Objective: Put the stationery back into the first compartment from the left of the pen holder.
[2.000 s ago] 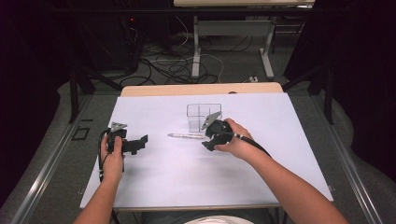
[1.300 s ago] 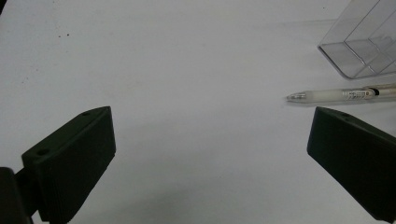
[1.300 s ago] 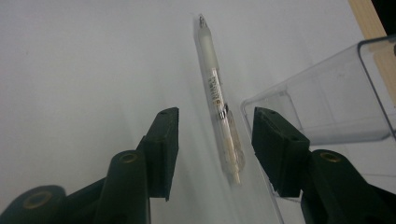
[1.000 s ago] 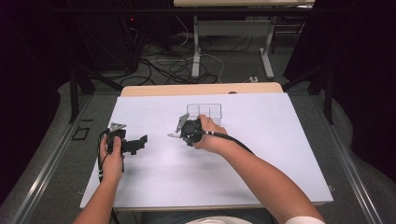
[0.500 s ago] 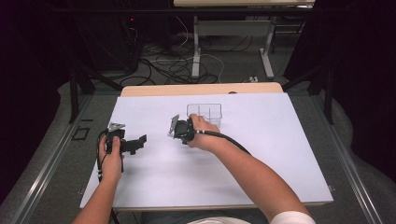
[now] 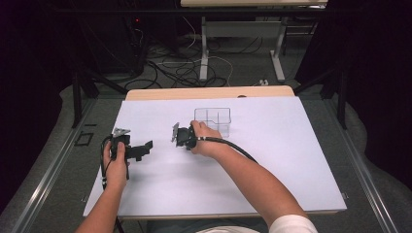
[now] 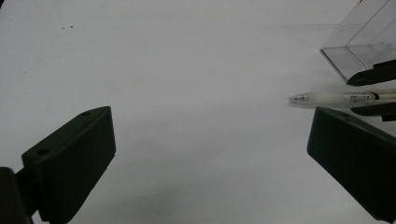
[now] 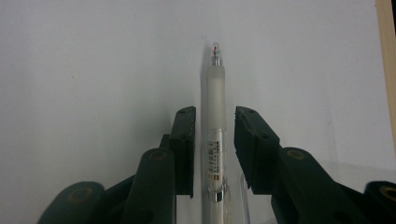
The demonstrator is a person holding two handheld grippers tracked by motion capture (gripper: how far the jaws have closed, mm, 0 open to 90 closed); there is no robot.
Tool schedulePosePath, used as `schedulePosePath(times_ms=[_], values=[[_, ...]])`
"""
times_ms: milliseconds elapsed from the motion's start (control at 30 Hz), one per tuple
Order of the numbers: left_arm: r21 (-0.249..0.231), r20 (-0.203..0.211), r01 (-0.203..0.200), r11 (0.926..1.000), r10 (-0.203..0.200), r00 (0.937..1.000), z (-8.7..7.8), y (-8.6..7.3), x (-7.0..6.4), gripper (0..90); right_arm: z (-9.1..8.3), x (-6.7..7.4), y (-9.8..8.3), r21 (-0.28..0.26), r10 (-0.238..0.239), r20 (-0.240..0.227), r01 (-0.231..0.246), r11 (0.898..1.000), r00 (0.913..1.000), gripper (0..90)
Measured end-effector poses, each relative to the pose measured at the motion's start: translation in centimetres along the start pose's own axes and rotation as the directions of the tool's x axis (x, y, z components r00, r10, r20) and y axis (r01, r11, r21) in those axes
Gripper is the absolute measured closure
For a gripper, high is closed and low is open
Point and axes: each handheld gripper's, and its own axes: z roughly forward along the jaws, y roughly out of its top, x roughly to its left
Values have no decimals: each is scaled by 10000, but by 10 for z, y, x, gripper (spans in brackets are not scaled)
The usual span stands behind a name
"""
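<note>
Two black grippers work over a white table top. From the high view, the right gripper sits near the middle of the table, a little toward the far edge, just beside a clear plastic box with small compartments. The left gripper rests near the left edge and waits, well apart from the box.

Looking along the left gripper, its jaws stand wide apart with nothing between them. Off to the right lies a long, thin pen with a frosted white barrel and a clear tip, flat on the table with its tip pointing toward the left edge. The clear box is just behind it.

Looking along the right gripper, the pen lies straight between the two jaws. The jaws have just been closing on it. One small gap shows on each side, so the pads do not seem to press yet. The gripper lines up along the pen so both pads can meet its sides. I think the pen goes into the box next.
</note>
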Motion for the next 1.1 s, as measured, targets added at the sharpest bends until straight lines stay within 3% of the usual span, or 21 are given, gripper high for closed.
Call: schedulePosePath(times_ms=[333, 567, 1100], values=[[-30, 27, 68, 10000, -68, 10000, 0, 0, 1, 12, 13, 0, 2, 303, 17, -75, -15, 9995, 10000, 727], [-14, 16, 48, 10000, -48, 10000, 1, 0, 1, 12, 15, -1, 3, 383, 169, -109, -164, 9991, 9998, 752], [4, 20, 58, 10000, -58, 10000, 2, -1, 1, 12, 16, 3, 8, 676, -62, 66, 57, 9977, 10000, 796]])
